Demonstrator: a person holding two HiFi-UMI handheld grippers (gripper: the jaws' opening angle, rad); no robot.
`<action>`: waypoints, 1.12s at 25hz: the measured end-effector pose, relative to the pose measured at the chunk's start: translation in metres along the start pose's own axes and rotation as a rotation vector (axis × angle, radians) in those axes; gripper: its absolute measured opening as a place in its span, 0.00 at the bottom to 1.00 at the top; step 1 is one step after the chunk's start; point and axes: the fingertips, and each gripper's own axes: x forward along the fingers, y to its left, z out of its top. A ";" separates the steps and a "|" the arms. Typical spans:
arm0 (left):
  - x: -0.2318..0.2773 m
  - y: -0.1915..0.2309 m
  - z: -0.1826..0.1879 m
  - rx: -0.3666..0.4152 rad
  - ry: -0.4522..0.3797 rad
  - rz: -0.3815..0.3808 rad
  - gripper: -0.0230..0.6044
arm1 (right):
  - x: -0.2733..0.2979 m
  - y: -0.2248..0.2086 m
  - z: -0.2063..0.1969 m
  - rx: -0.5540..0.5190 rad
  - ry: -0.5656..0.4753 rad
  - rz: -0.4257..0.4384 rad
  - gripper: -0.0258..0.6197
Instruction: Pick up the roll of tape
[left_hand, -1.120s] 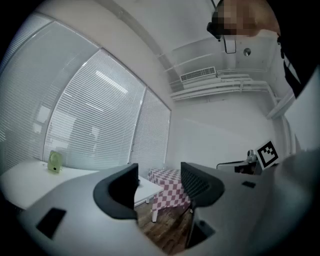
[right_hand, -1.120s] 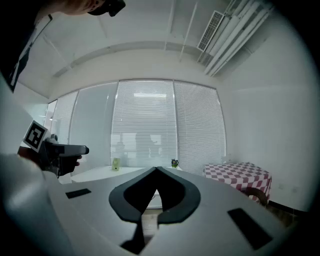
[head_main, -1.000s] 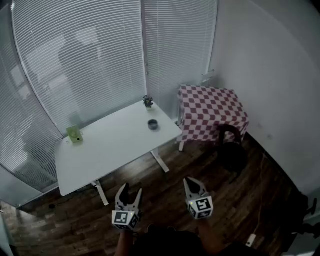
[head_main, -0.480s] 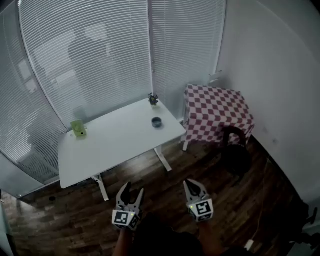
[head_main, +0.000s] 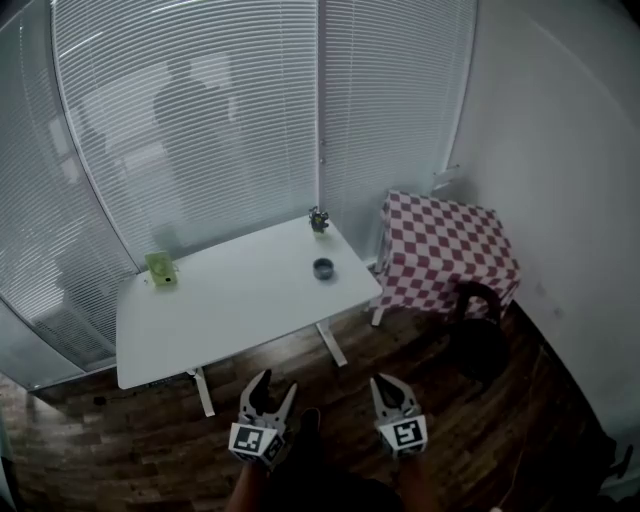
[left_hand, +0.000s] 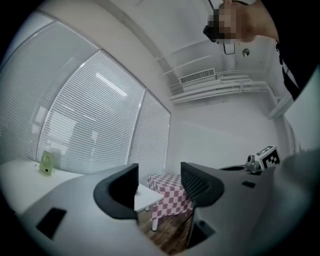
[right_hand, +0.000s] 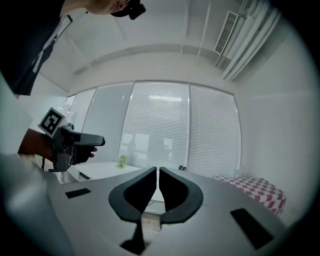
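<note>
Left tongs (head_main: 272, 392): jaws wide apart, holding nothing.
Right tongs (head_main: 391, 388): jaws nearly together, a thin gap, nothing between them.
Roll of tape (head_main: 323, 267): on the white desk (head_main: 225, 305), well ahead of both tongs.
Checked cloth (head_main: 450, 250): ahead, right of the right tongs.

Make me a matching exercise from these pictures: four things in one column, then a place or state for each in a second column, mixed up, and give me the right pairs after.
Things
1. left gripper
2. right gripper
3. roll of tape
4. green object

Places or states
A. jaws together, nothing between them
B. at the far left corner of the white table, as the head view shows it
C. jaws apart, nothing between them
D. on the white table, toward its right end in the head view

Pairs: 1-C, 2-A, 3-D, 4-B
</note>
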 end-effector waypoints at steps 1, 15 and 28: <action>0.007 0.005 0.004 0.009 -0.008 -0.002 0.43 | 0.008 -0.004 0.004 0.000 -0.010 0.000 0.05; 0.076 0.053 -0.006 0.002 0.028 -0.001 0.43 | 0.089 -0.032 -0.006 0.014 0.050 0.028 0.05; 0.153 0.102 -0.003 -0.039 0.066 -0.030 0.43 | 0.164 -0.071 0.007 0.074 0.071 -0.005 0.05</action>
